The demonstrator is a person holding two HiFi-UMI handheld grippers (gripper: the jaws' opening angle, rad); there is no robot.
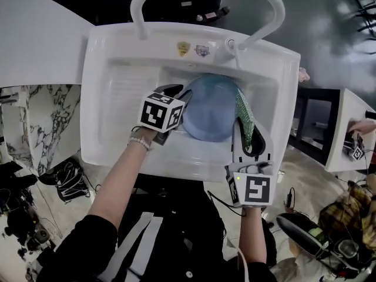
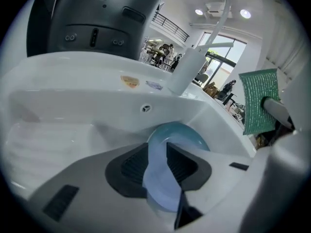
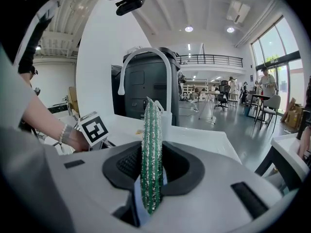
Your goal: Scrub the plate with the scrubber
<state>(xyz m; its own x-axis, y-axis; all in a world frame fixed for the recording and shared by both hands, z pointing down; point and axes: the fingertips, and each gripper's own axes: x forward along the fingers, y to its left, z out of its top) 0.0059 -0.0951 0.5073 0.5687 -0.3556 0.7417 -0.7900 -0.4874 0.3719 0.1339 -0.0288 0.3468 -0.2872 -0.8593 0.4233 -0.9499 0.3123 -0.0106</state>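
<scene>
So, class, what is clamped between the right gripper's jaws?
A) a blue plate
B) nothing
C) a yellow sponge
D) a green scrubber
D: the right gripper has its jaws closed on the green scrubber, which stands on edge between them.

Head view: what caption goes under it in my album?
At the sink, left gripper straddles the blue plate; right gripper holds the green scrubber beside it.
</scene>
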